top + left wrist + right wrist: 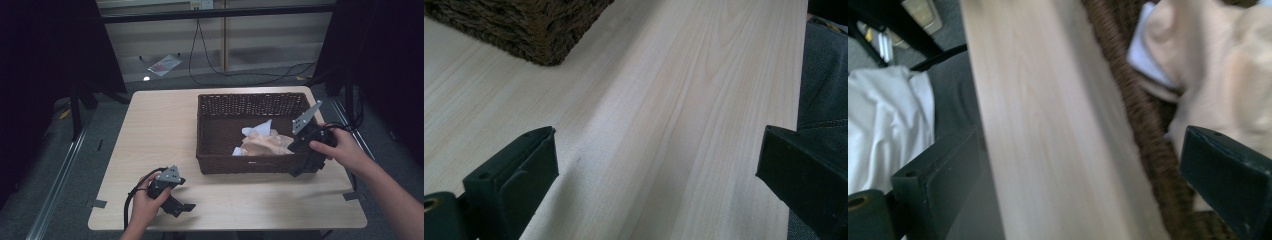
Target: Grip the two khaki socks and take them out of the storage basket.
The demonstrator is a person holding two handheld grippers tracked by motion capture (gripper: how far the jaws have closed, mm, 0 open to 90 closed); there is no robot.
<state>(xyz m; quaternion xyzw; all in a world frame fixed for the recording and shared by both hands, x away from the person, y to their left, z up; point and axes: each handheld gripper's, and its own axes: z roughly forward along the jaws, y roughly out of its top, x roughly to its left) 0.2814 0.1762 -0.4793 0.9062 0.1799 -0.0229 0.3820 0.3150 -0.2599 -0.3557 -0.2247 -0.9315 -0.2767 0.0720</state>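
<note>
A dark brown wicker basket stands on the right half of the pale wooden table. Crumpled peach cloth with some white cloth lies inside it. My right gripper is at the basket's near right corner, tilted down, jaws open and empty. In the right gripper view the open gripper straddles the table strip beside the basket wall, with peach cloth beyond. My left gripper rests low near the table's front left, open and empty, with the basket corner ahead.
Black stand legs flank the table on the left. A cable and a plastic packet lie on the floor behind. Tape pieces mark the front corners. A trouser leg shows past the table edge, and white fabric lies below the table.
</note>
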